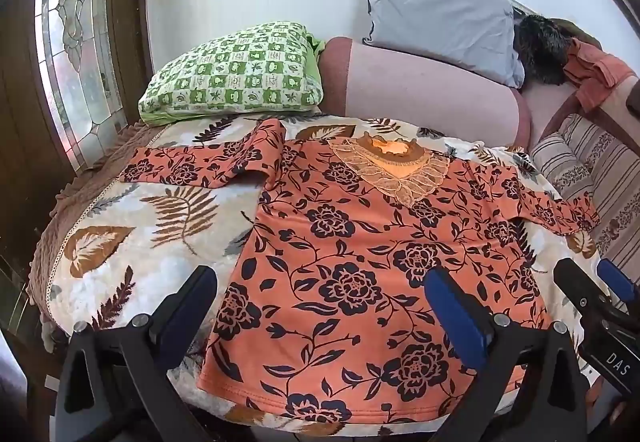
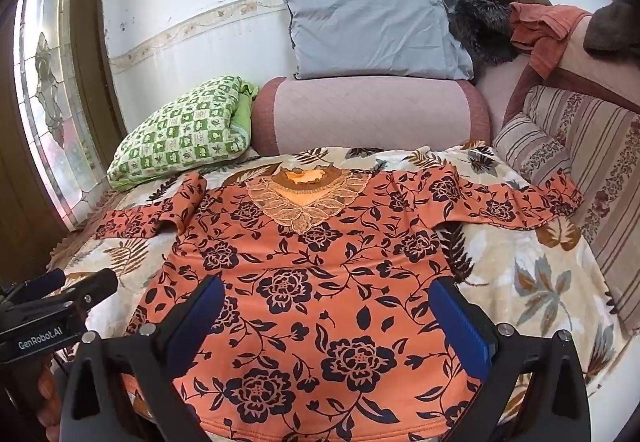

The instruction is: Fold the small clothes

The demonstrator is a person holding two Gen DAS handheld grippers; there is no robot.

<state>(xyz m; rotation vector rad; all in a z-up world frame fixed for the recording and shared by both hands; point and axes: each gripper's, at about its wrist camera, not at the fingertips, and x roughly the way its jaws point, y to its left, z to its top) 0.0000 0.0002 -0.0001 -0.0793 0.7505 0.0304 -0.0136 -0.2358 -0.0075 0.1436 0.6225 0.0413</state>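
Orange blouse point(image 1: 360, 262) with dark flowers, cream leaf-print blanket point(image 1: 132, 238), green-checked pillow point(image 1: 236, 78).

A home bedroom: pillows point(image 2: 372, 34), bolster point(image 2: 372, 114), leaf-print blanket point(image 2: 520, 282).

- My left gripper point(image 1: 324, 306) has its blue-padded jaws wide apart over the hem of the orange top with dark navy flowers point(image 1: 360, 262).
- Top lies flat on the cream leaf-print blanket point(image 1: 132, 226), sleeves out.
- My right gripper point(image 1: 596, 282) pokes in at the right edge.

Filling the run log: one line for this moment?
phase: pre-fold | shirt: flat on blanket | left gripper: open | right gripper: open | grasp: none
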